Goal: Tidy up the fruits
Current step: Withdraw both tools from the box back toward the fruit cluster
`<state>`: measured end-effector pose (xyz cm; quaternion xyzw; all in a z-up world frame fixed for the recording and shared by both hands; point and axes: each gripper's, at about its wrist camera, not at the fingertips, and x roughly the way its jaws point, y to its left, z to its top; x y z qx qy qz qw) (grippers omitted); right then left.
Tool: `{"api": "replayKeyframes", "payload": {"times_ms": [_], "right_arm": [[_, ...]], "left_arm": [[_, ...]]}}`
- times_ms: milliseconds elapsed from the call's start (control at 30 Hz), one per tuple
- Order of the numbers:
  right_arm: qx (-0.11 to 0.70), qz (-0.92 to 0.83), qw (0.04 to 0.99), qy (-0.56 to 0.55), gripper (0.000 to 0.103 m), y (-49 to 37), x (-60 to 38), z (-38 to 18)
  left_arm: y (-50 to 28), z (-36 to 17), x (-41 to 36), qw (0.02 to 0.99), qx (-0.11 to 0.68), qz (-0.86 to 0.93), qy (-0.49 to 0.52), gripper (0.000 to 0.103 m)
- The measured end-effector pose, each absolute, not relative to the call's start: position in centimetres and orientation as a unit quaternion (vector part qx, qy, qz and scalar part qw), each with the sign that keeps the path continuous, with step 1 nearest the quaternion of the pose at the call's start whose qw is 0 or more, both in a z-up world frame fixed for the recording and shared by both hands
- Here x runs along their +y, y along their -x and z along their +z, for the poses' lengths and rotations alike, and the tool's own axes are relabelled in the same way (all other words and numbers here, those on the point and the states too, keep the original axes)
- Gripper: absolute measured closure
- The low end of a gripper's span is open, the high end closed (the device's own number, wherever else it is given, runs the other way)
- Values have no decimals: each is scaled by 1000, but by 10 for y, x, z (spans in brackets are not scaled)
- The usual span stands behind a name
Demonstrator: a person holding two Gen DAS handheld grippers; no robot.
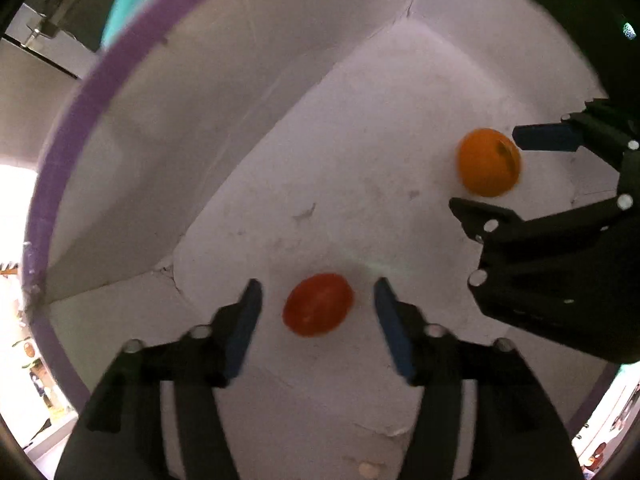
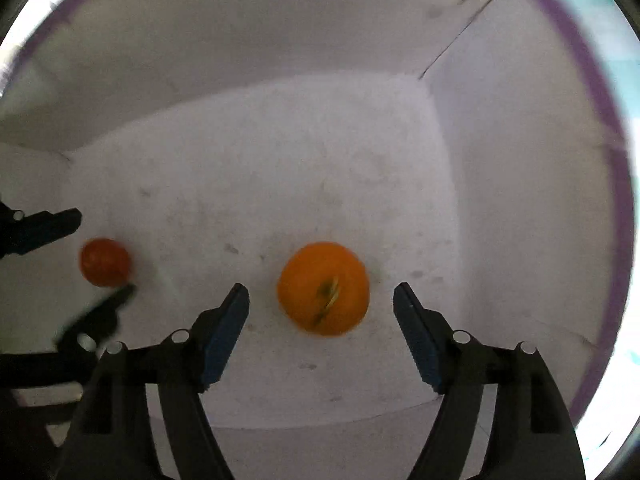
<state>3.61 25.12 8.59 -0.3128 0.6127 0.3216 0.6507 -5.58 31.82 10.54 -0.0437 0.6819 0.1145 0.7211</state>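
Nearest in the left wrist view, the left gripper (image 1: 318,320) pointed down into a white box with a purple rim (image 1: 60,152), its blue-padded jaws standing apart on either side of a small round red fruit, probably a tomato (image 1: 318,305). Neither pad touched the fruit; a clear gap showed on both sides, and the fruit looked to lie on the box floor.

In the right wrist view, the right gripper (image 2: 322,320) likewise pointed down with its jaws wide, and a round orange fruit with a greenish stem scar (image 2: 323,288) sat between them, free of both pads. Both fruits were slightly blurred, so whether they had fully settled could not be told.

Farther off in each view, the other gripper and its fruit appeared to the side, the two fruits lying near each other but apart on the same floor. Beyond them rose the box's plain white walls and a corner seam.

The step in hand looked like the drop-off: both fruits placed in the box and let go. The next move would likely call for lifting both grippers straight up, jaws kept apart, so as not to nudge either fruit.
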Motion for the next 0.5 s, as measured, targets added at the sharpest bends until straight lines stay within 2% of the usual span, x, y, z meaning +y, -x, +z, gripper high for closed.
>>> {"api": "replayKeyframes", "payload": {"times_ms": [100, 167, 233, 267, 300, 333, 433, 500], "right_arm": [[561, 318, 719, 260, 27, -34, 231, 143], [527, 322, 760, 201, 25, -28, 205, 185], [478, 331, 802, 134, 22, -14, 168, 230], [439, 332, 829, 94, 15, 1, 141, 257], [411, 331, 847, 70, 15, 10, 119, 275], [373, 328, 867, 44, 15, 31, 91, 294], [333, 294, 896, 15, 15, 79, 35, 308], [337, 243, 910, 12, 15, 120, -6, 294]], "left_arm": [[73, 144, 316, 776, 618, 114, 53, 40], [98, 196, 316, 837, 529, 131, 53, 39], [128, 248, 312, 884, 439, 156, 43, 21], [153, 285, 306, 911, 372, 174, 32, 8], [169, 306, 301, 925, 331, 185, 23, 2], [174, 325, 298, 935, 298, 192, 15, 2], [220, 371, 258, 961, 206, 186, -14, 1], [230, 378, 236, 964, 206, 166, -8, 1]]}}
